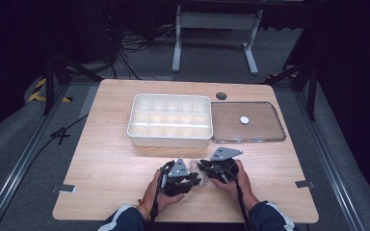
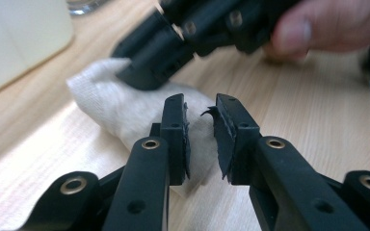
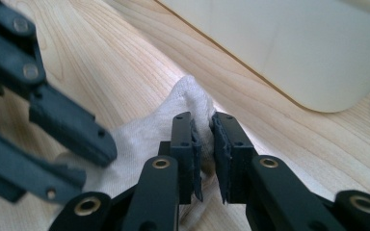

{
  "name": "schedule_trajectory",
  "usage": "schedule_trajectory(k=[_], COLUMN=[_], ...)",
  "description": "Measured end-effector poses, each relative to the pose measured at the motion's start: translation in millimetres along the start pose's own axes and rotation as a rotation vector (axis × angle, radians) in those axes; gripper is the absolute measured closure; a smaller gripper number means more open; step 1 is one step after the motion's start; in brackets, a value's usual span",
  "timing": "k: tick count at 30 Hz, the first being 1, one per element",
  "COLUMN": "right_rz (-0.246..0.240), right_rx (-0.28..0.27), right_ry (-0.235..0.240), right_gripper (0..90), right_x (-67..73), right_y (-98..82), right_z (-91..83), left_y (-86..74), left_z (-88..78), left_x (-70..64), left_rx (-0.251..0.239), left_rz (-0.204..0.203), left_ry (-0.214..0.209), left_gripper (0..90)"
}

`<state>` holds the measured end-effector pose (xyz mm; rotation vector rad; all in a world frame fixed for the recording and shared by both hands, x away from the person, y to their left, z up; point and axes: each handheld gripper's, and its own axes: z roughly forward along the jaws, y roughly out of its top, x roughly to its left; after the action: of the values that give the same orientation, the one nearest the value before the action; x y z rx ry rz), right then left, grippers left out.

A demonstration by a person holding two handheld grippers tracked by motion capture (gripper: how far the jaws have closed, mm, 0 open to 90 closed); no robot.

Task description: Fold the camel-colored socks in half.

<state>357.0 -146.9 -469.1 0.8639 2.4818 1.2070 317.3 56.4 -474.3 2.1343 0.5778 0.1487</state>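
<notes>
Although no brand, label or lettering can be read anywhere, the layout is plain. On the wooden table (image 1: pixel 106 159), a small white cloth (image 2: pixel 125 110) lies near the front edge, between the two grippers. The left gripper (image 2: pixel 202 139) has its jaws nearly together, pinching a fold of the cloth; the right gripper (image 3: pixel 204 154) pinches another fold at the cloth's raised end. At about twelve o'clock from the cloth stands a white compartment box (image 1: pixel 169 120), and its clear lid (image 1: pixel 248 122) lies flat at about one o'clock, just beside the box.
</notes>
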Motion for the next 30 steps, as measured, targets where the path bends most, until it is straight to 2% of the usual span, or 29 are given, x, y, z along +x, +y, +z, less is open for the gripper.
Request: schedule_trajectory(k=[3, 5, 7, 12, 15, 16, 18, 21, 23, 25, 26, 27, 29, 30], right_rz=[-0.007, -0.016, 0.007, 0.017, 0.012, 0.010, 0.003, -0.023, -0.050, -0.088, -0.093, -0.098, -0.099, -0.081], right_rx=[-0.001, 0.003, -0.004, -0.008, -0.027, -0.033, -0.071, -0.122, -0.130, -0.094, -0.075, -0.060, -0.029, -0.032], right_ry=[-0.004, -0.014, -0.023, -0.050, -0.063, -0.065, -0.065, -0.027, 0.019, 0.048, 0.068, 0.068, 0.065, 0.070], right_gripper=[79.4, 79.4, 79.7, 81.7, 82.3, 82.6, 83.0, 81.7, 80.4, 78.1, 77.8, 78.0, 79.4, 81.0], right_x=[0.3, -0.3, -2.4, -5.3, -5.8, -5.8, -5.9, -2.8, 1.9, 7.1, 8.2, 8.6, 6.6, 4.1], right_y=[0.3, 0.6, 1.3, 1.3, 3.8, 5.0, 9.5, 15.5, 18.7, 20.6, 19.8, 18.8, 15.7, 14.3], right_z=[0.2, -1.2, -3.1, -5.2, -8.3, -9.6, -13.8, -17.2, -15.9, -8.5, -3.8, -0.9, 6.5, 8.9], left_y=[1.6, -0.4, -1.2, -1.4, -1.6, -1.9, -1.5, -1.8, -2.1, -2.2, -2.0, -2.1, -2.1, -1.9], left_z=[1.4, 3.4, 3.8, 4.9, 4.9, 5.5, 5.3, 5.3, 5.3, 5.8, 5.5, 5.3, 5.4, 5.4], left_x=[-3.0, -2.9, -2.2, -1.9, -1.8, -1.9, -1.1, -1.1, -1.7, -1.8, -1.5, -1.1, -0.5, -1.2], left_rx=[0.017, 0.006, 0.003, 0.000, 0.001, -0.009, -0.002, -0.004, -0.005, -0.011, -0.007, -0.003, -0.002, 0.000], left_rz=[0.028, 0.018, 0.018, 0.019, 0.024, 0.011, 0.016, 0.009, 0.008, 0.012, 0.013, 0.010, 0.014, 0.015], left_ry=[0.019, 0.017, 0.012, 0.011, 0.012, 0.007, 0.005, 0.003, 0.004, 0.003, 0.001, 0.002, 0.003, 0.002], left_gripper=[74.4, 74.4, 74.5, 74.5, 74.5, 74.5, 74.6, 74.6, 74.6, 74.6, 74.6, 74.5, 74.7, 74.7])
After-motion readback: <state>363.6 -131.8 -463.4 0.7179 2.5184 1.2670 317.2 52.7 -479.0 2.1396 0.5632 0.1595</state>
